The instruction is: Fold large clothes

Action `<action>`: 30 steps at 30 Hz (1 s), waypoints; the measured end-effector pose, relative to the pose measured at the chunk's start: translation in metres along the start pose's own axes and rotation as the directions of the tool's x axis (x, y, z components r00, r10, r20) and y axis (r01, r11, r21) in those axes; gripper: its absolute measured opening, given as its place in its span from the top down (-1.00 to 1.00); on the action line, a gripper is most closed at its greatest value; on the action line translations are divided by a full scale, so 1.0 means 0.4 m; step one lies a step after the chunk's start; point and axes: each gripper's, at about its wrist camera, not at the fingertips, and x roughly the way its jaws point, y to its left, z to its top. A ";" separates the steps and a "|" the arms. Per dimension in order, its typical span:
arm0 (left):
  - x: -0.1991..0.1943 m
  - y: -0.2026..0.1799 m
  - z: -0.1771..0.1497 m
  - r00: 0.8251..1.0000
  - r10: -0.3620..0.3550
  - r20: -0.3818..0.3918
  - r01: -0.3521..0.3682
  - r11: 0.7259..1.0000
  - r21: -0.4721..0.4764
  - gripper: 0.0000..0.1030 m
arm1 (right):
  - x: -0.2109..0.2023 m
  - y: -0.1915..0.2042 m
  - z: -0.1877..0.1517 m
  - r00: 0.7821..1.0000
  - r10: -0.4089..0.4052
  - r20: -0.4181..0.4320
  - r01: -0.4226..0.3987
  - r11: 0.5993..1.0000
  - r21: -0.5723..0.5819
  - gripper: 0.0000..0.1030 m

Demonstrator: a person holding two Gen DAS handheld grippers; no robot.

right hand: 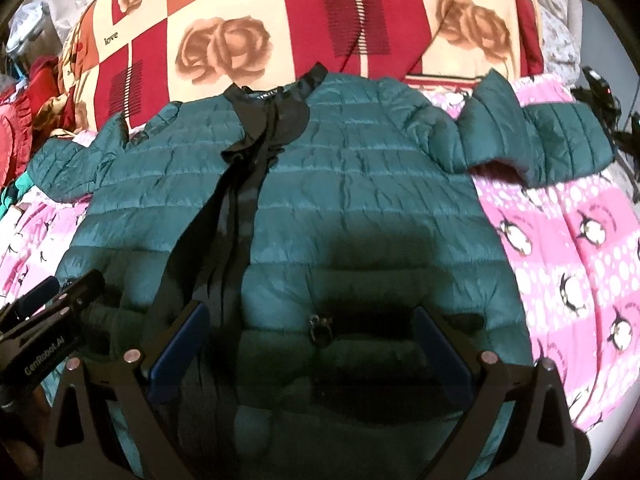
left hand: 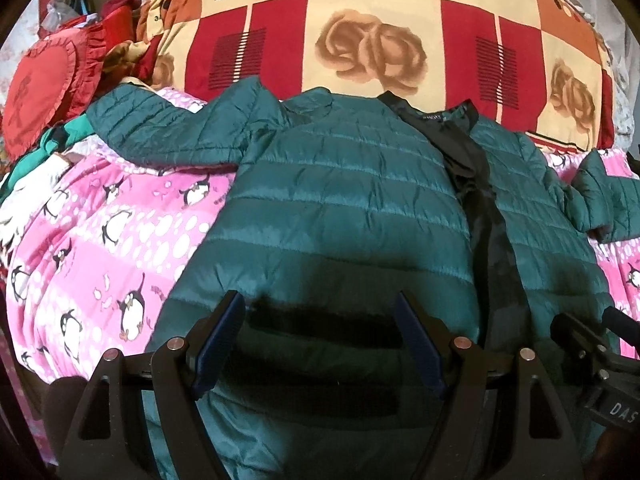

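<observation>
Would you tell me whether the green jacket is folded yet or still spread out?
Spread out: the green jacket lies flat on the pink penguin blanket, both sleeves extended sideways, front unzipped.

A pink penguin blanket point(left hand: 100, 232), rose-patterned quilt point(left hand: 360, 20), and perhaps a red cushion point(left hand: 38, 92).

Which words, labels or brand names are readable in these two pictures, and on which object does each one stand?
"love": printed on the checked rose quilt, twice in the left wrist view, once in the right.
"GenRobot.AI": on the left gripper body, seen from the right wrist.
"DAS": on the right gripper body, cut off at the edge.
Collar label of the green jacket: too blurred to read.
</observation>
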 end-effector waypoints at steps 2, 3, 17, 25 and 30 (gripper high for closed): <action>0.003 0.003 0.009 1.000 0.003 0.001 -0.003 1.000 -0.004 0.03 | 0.003 0.005 0.013 1.000 -0.002 0.002 0.002 1.000 -0.010 -0.99; 0.004 0.004 0.013 1.000 0.006 0.003 -0.006 1.000 -0.006 0.03 | 0.004 0.006 0.017 1.000 0.000 0.003 0.001 1.000 -0.011 -0.99; 0.039 0.016 0.059 1.000 0.016 -0.011 -0.016 1.000 -0.023 0.03 | 0.031 0.023 0.087 1.000 -0.004 0.008 0.004 0.999 -0.050 -0.99; 0.059 0.019 0.083 0.999 0.032 -0.016 -0.032 0.999 -0.024 0.03 | 0.055 0.028 0.110 1.000 -0.010 0.002 0.010 0.998 -0.055 -0.99; 0.075 0.021 0.090 0.999 0.035 -0.027 -0.035 0.999 -0.034 0.03 | 0.070 0.034 0.125 1.000 -0.018 -0.004 0.017 0.998 -0.064 -0.99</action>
